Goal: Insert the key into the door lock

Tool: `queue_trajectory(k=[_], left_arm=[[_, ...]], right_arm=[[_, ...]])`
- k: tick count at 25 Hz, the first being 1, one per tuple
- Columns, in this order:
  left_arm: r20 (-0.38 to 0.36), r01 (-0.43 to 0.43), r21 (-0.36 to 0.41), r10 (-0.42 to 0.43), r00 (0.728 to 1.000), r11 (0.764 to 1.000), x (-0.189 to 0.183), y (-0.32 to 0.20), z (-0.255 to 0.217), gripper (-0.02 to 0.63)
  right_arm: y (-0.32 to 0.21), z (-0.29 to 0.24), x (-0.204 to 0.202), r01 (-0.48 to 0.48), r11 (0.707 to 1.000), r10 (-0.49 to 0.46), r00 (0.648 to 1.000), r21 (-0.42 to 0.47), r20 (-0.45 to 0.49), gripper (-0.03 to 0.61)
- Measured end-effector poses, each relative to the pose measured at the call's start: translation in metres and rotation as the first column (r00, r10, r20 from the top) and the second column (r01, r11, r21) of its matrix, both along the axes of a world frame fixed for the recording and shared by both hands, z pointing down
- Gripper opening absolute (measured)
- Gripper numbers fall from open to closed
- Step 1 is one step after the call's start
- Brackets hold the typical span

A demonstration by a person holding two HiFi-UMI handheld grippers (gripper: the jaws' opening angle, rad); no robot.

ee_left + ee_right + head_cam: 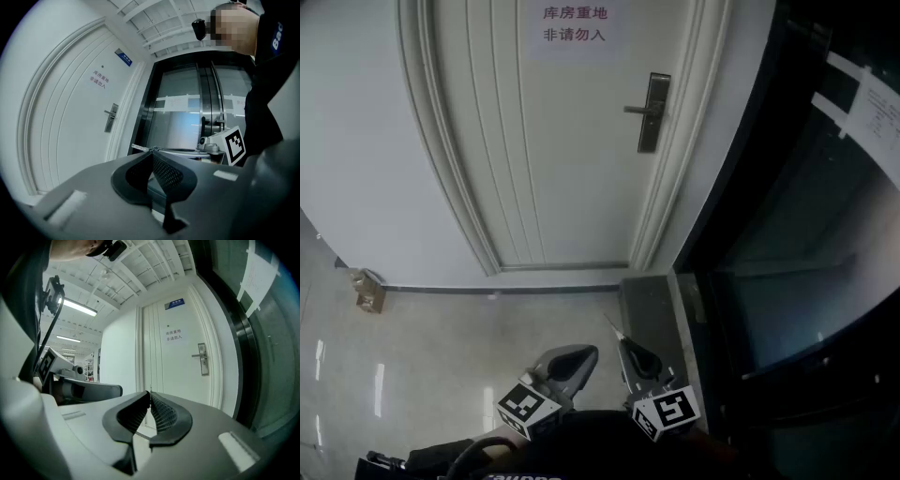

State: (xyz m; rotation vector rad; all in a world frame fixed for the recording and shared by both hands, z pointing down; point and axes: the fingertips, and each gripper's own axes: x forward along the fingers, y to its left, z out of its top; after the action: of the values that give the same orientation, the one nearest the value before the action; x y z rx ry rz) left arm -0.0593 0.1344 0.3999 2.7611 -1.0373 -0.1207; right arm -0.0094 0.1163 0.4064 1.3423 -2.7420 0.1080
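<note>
The key [612,326] sticks out as a thin, light sliver from the tips of your right hand-held gripper [623,339]. This gripper is clenched on the key, and the blade points forward, toward the door [534,159]. You hold the key low and near your body, so it is well apart from the door lock [653,112]. The lock is a dark metal plate with a lever handle, near the right edge of the white door. Your left hand-held gripper [589,351] is just beside the right one, with its jaws pressed together and nothing between them. A paper sign [575,26] with red characters hangs on the door above the lock. A dark glass panel [806,262] stands to the right of the door. On the floor [441,347], a small brown box [367,291] lies against the wall at the left.
</note>
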Motion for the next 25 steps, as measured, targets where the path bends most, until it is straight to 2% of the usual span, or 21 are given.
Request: queue_trajectory(k=[16,25], left_arm=[[0.004,-0.006,-0.013,0.006,1.0,1.0,0.007,0.001,0.0,0.02],[0.016,0.002,-0.018,-0.002,1.0,1.0,0.038,-0.004,0.003,0.02]], right_arm=[[0.003,-0.001,0.007,-0.006,1.0,0.006,1.0,-0.009,0.02,0.031],[-0.001,0.003,0.038,-0.004,1.0,0.004,1.0,-0.011,0.027,0.031]])
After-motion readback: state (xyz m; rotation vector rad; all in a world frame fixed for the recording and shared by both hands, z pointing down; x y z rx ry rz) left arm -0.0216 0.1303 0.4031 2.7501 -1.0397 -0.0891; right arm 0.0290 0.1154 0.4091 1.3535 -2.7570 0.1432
